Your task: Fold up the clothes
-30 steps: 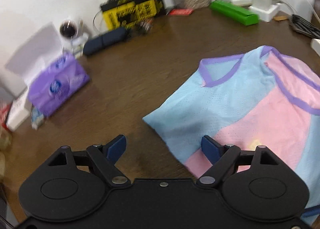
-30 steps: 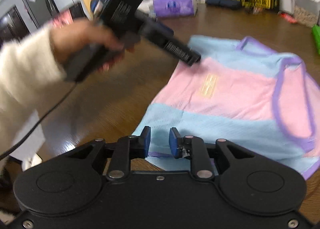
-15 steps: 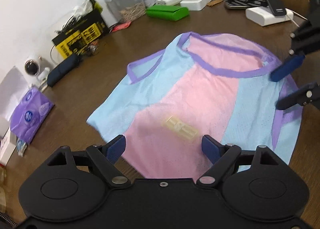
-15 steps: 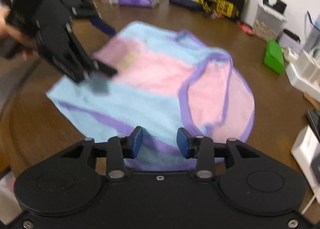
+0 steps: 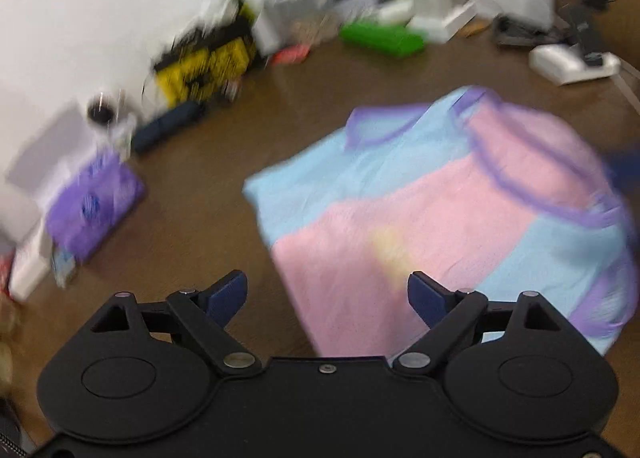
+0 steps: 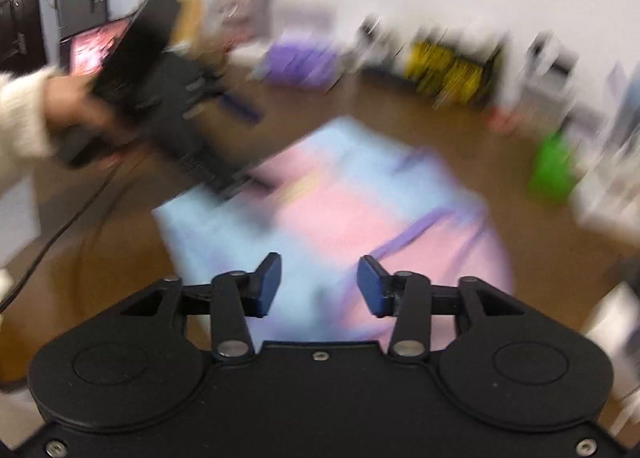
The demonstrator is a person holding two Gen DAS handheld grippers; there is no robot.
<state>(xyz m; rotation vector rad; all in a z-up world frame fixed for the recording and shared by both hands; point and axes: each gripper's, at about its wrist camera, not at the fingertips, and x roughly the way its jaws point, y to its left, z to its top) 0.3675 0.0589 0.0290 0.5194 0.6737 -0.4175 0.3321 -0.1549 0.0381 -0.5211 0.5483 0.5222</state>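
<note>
While the shirt lies spread on the tabletop, pink band down the middle, blue either side, purple trim at neck and armholes, neither of my tongs has hold of it. My left tongs are wide apart, hanging above its near pink edge; my right tongs are also apart, over the blue-and-purple edge on their side, with nothing between the fingers. Both views are smeared by motion, so fine creases are lost to me.

I cannot see a clear fold in it: the cloth looks mostly flat, a little bunched at the purple edge on the far right in the left view. That would suit a shirt laid out for folding, or one opened again between folds; I cannot settle which. Any pinch would want each pair of tongs low on an edge or corner, closing on cloth only and not scraping the wood (thin mesh like this probably slips and drags).

From the right view, my left hand with its black tool sits over the shirt's far-left side, its cable trailing across the wood; that cable could snag a lifted edge. Farther out, along the wall, stand a purple pack, a yellow box, a green case and a white charger, all well apart from the shirt.
</note>
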